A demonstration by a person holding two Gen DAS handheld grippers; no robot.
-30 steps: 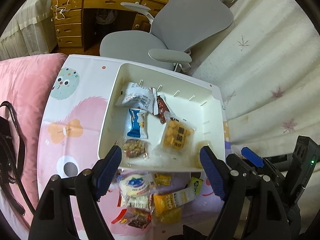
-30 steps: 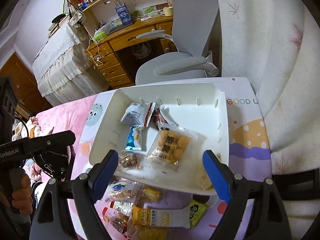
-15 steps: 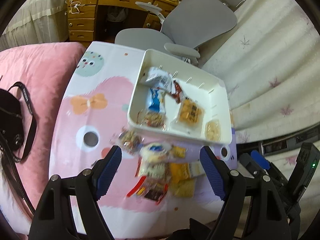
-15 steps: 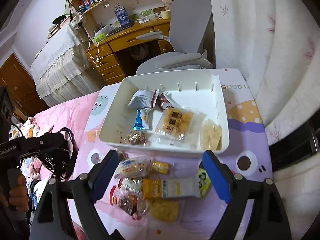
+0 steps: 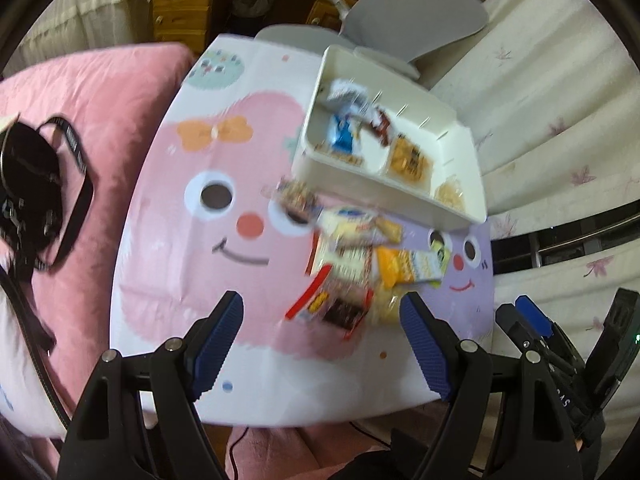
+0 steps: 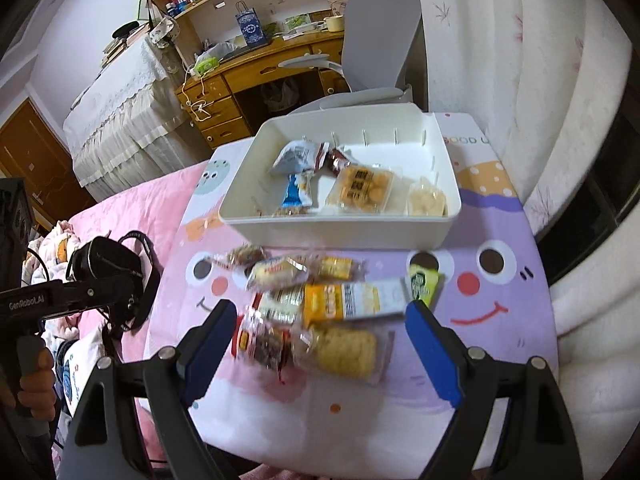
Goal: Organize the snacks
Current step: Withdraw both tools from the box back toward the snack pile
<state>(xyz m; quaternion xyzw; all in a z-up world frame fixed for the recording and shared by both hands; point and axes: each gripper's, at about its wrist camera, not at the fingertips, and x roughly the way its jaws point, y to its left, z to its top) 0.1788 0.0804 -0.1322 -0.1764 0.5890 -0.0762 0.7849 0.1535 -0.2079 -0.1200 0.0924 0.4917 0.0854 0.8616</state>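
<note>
A white bin (image 6: pixel 344 228) (image 5: pixel 352 172) stands on a cartoon-print table (image 6: pixel 496 308) (image 5: pixel 192 264) and holds several snack packs, among them a blue pack (image 6: pixel 297 192) and a clear pack of yellow biscuits (image 6: pixel 360 186). A heap of loose snack packs (image 6: pixel 328 304) (image 5: pixel 360 252) lies on the table in front of the bin. My left gripper (image 5: pixel 320 336) is open and empty, above the table's near edge. My right gripper (image 6: pixel 320 340) is open and empty, above the near side of the heap.
A grey office chair (image 6: pixel 376 40) and a wooden desk (image 6: pixel 256 76) stand behind the table. A pink bed (image 5: pixel 80 112) with a black camera and strap (image 5: pixel 36 172) lies to the left. A pale floral curtain (image 6: pixel 520 80) hangs on the right.
Both grippers have pulled back and up from the bin. The heap of loose packs and more of the table have come into view. Both stay open and empty.
</note>
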